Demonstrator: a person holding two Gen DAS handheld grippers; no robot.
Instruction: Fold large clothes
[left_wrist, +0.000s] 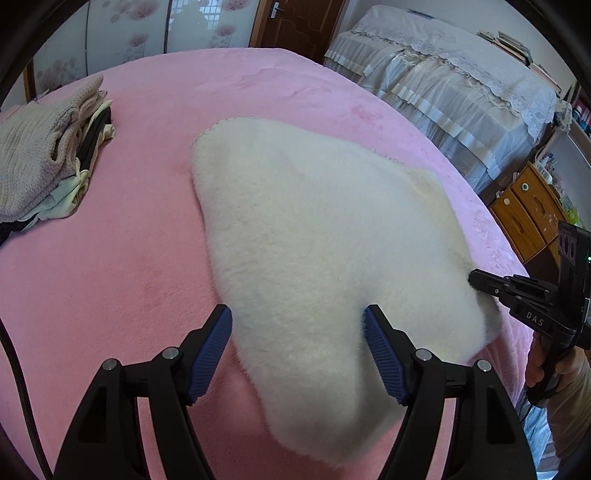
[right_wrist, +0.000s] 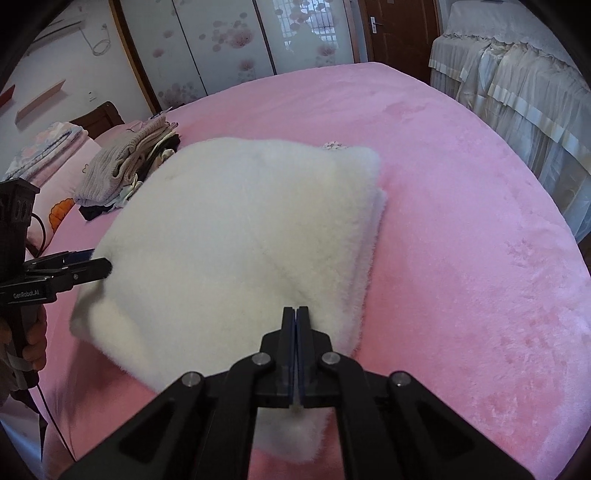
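- A stack of already folded knit and pale clothes (left_wrist: 48, 155) is sitting at the far left of the pink plush bed (left_wrist: 147, 240), which suggests earlier garments are finished.
- A large white fluffy fleece garment (left_wrist: 314, 240) is lying in the middle of the bed, doubled over into a thick, roughly triangular bundle. A diagonal crease is showing across its top in the right wrist view, so I judge at least one fold is made, and it is looking close to done. Squaring it up and moving it to the stack seems to be what is left.
- The left gripper (left_wrist: 297, 350) is hovering at a steep downward slant over the garment's near left part. Its blue ribbed pads (left_wrist: 212, 350) are standing wide apart with fleece showing between them, but they are not pressing on it.
- The right gripper (right_wrist: 295, 354) is also slanting down, at the garment's near right edge. Its jaws are pressed together. A tuft of fleece is showing right under them, yet I cannot tell whether any cloth is pinched.
- A person's hand (left_wrist: 543, 369) is holding the right gripper's handle at the far right of the left wrist view.
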